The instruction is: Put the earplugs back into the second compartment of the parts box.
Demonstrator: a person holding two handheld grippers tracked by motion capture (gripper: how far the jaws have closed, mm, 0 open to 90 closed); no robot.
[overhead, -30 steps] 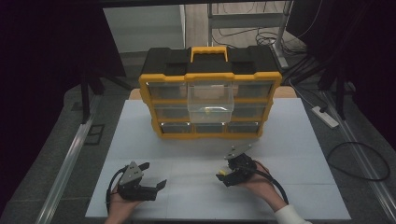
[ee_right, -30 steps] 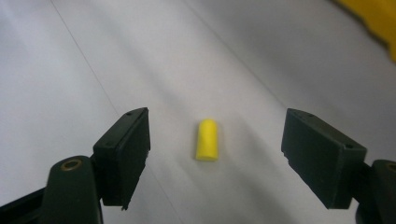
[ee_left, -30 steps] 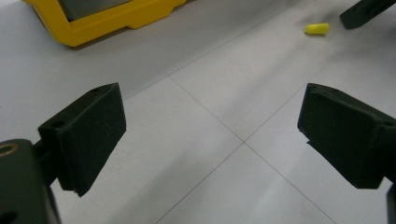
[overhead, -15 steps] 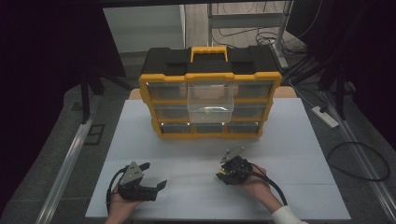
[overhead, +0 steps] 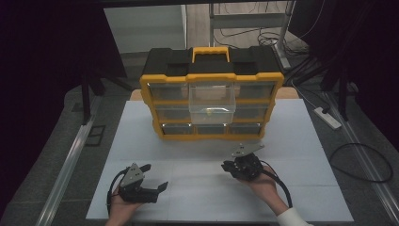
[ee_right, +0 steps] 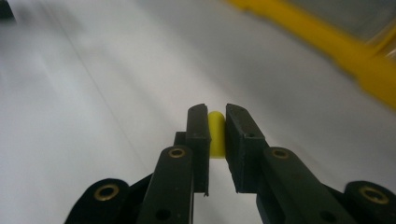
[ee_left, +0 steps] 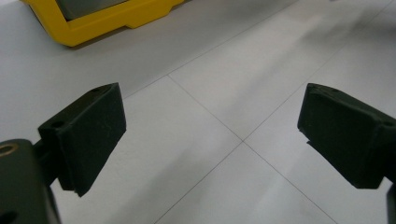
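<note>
A yellow and black drawer organizer (overhead: 211, 75) stands at the back of the white table (overhead: 301, 155). Its clear middle drawer (overhead: 211, 100) is pulled out, and a small yellow item lies inside. My right gripper (overhead: 227, 166) hovers low in front of the organizer, right of centre. In the right gripper view this gripper (ee_right: 216, 114) is shut on a small yellow piece (ee_right: 215, 133) held between its jaws. My left gripper (overhead: 155, 176) rests near the table's front left. It stands wide open (ee_left: 212, 121) over bare table with nothing between its fingers.
The organizer's yellow base corner (ee_left: 93, 23) lies ahead of the left gripper. Off the table's right side, a power strip (overhead: 328, 117) and cables (overhead: 362, 162) lie on the floor. A metal rail (overhead: 70, 160) runs along the left.
The right gripper, still holding the yellow piece, dipped slightly left and then moved a little toward the organizer. The left gripper has stayed put.
</note>
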